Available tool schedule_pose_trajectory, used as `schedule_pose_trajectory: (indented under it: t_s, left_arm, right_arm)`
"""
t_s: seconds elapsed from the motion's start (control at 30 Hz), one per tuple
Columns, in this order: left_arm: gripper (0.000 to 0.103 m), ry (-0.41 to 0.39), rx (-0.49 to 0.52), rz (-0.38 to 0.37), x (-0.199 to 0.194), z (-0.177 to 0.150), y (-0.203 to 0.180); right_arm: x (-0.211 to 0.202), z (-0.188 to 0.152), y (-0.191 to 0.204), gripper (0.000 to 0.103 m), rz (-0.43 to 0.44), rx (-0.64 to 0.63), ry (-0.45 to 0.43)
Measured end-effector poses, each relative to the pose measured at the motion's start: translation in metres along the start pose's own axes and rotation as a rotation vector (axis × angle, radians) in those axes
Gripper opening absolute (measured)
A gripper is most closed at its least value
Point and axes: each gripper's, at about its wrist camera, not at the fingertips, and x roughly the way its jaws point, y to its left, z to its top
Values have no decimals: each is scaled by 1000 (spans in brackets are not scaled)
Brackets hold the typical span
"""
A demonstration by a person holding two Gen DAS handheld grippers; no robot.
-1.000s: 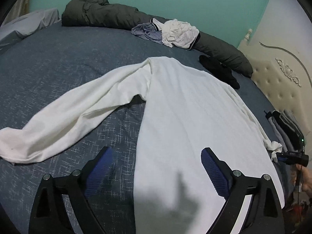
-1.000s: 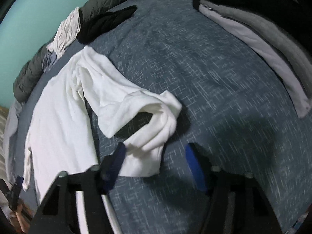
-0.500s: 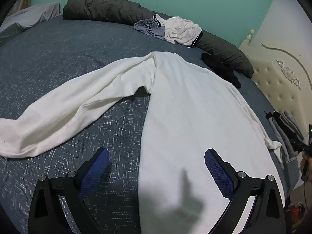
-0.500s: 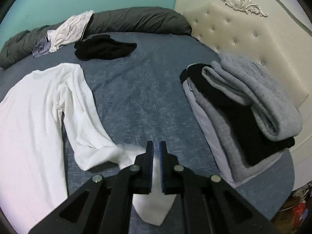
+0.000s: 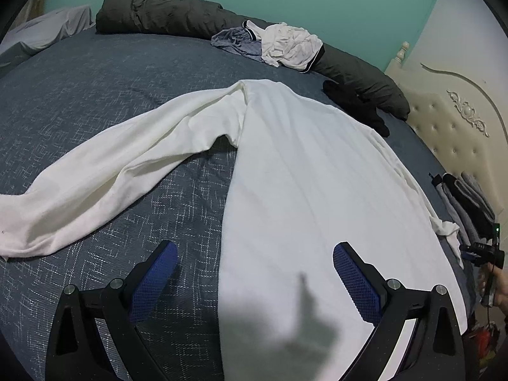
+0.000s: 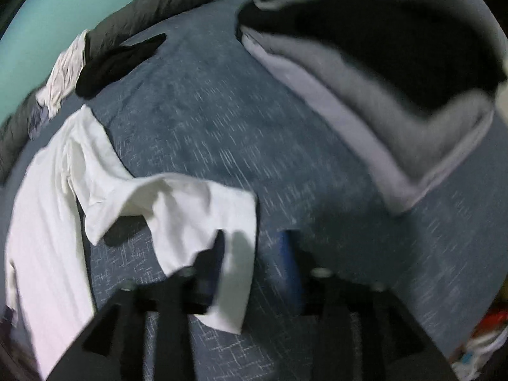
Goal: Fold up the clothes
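Note:
A white long-sleeved shirt (image 5: 301, 174) lies flat on the dark blue bed cover (image 5: 95, 95), one sleeve (image 5: 111, 174) stretched out to the left. My left gripper (image 5: 254, 273) hovers open over the shirt's lower body edge, holding nothing. In the blurred right wrist view the other sleeve (image 6: 177, 203) lies bent beside the shirt body, its cuff end under my right gripper (image 6: 252, 260). That gripper's jaws are opening; the cuff lies by the left finger (image 6: 212, 263) and between the jaws, but the pads do not press it.
A stack of folded grey and black clothes (image 6: 365, 89) sits right of the sleeve, near the cream headboard (image 5: 457, 120). A dark grey duvet (image 5: 165, 12), crumpled white and blue garments (image 5: 285, 44) and a black garment (image 5: 355, 101) line the far side. A person's hand (image 5: 498, 295) shows at the right edge.
The right gripper went from open around the bunched sleeve to shut on its cuff, and now stands apart again with the cuff lying flatter. The left gripper has hardly moved.

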Motion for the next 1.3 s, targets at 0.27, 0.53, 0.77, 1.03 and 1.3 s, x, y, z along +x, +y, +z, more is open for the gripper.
schedule_pose_trajectory:
  t_s: [0.27, 0.53, 0.77, 1.03, 1.3]
  left_arm:
    - [101, 3, 2, 5, 1, -1, 0]
    - [101, 9, 5, 3, 3, -4, -1]
    - [101, -4, 6, 1, 0, -1, -1]
    - [101, -9, 5, 0, -2, -1, -1]
    - [101, -10, 10, -7, -3, -2, -4]
  right_arm:
    - [5, -7, 22, 37, 2, -116, -13]
    - [-35, 6, 35, 5, -29, -205, -148]
    - [-89, 27, 33, 5, -88, -295, -320]
    - [-57, 10, 30, 5, -81, -337, -204]
    - [-43, -22, 14, 21, -55, -271, -114]
